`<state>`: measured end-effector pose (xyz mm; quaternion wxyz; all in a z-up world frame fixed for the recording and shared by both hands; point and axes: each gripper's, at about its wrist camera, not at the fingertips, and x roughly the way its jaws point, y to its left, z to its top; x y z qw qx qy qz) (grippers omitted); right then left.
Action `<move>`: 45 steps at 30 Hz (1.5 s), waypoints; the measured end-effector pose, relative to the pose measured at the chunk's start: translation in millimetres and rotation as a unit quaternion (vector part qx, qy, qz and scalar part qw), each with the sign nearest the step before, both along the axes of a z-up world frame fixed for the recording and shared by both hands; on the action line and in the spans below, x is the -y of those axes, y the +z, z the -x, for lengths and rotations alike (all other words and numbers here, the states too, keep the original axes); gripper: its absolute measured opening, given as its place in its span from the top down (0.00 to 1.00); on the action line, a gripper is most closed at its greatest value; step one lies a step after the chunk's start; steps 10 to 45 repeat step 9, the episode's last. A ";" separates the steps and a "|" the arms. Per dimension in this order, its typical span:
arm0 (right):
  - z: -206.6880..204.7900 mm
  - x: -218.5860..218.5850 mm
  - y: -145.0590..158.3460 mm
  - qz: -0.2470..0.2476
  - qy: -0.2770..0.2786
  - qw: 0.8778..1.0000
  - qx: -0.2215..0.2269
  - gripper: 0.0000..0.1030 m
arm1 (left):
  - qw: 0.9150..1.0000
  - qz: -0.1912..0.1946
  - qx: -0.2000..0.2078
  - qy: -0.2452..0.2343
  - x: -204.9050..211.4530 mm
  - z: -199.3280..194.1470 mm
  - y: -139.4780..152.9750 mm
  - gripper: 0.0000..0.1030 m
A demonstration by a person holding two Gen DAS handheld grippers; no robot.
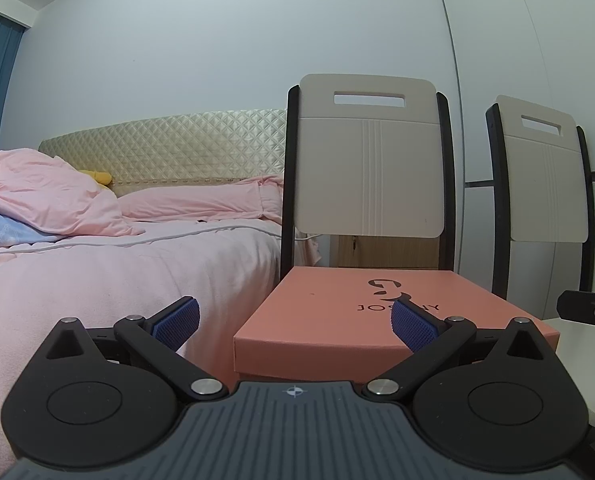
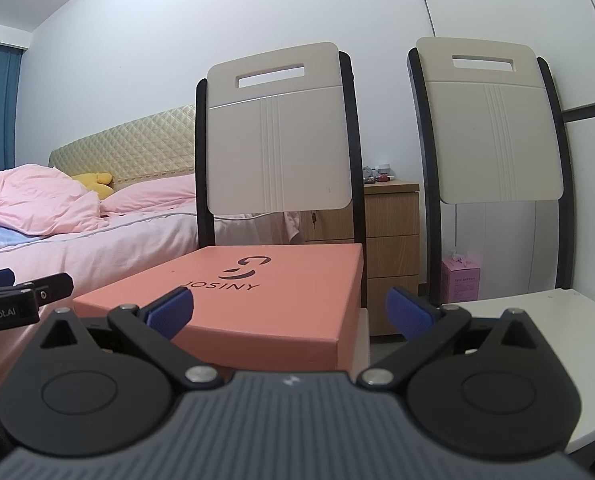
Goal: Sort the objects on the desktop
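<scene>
Both tools are hovering low in front of a salmon-pink rectangular cardboard box [image 1: 377, 312] printed JOSINY, which is sitting closed on the seat of the near-left cream-and-black chair [image 1: 367, 156]. The left gripper [image 1: 295, 320] is gaping wide with nothing between its blue ribbed pads [image 1: 177, 322]; the right gripper [image 2: 289, 314] is likewise spread wide and carrying nothing. A second matching chair [image 2: 493, 120] is standing to the right, a pink-sheeted bed [image 1: 97, 272] to the left. No small desktop items are showing, so the lid probably needs lifting first: squaring one tool to each side edge, staying level and pinching only the lid rim should be avoiding a tipped box.
</scene>
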<state>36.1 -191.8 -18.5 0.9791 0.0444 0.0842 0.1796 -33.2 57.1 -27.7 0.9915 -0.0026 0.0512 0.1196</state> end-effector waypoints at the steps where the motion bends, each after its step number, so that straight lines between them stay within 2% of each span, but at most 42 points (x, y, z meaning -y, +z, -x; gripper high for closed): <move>1: -0.1 0.0 0.0 0.000 -0.001 1.000 0.000 0.00 | 1.000 0.000 0.000 0.000 0.0 0.0 -0.1 0.00; 45: -0.1 0.0 -0.2 0.004 -0.010 1.000 0.001 0.00 | 1.000 -0.002 -0.003 -0.001 1.1 -0.8 -1.0 0.00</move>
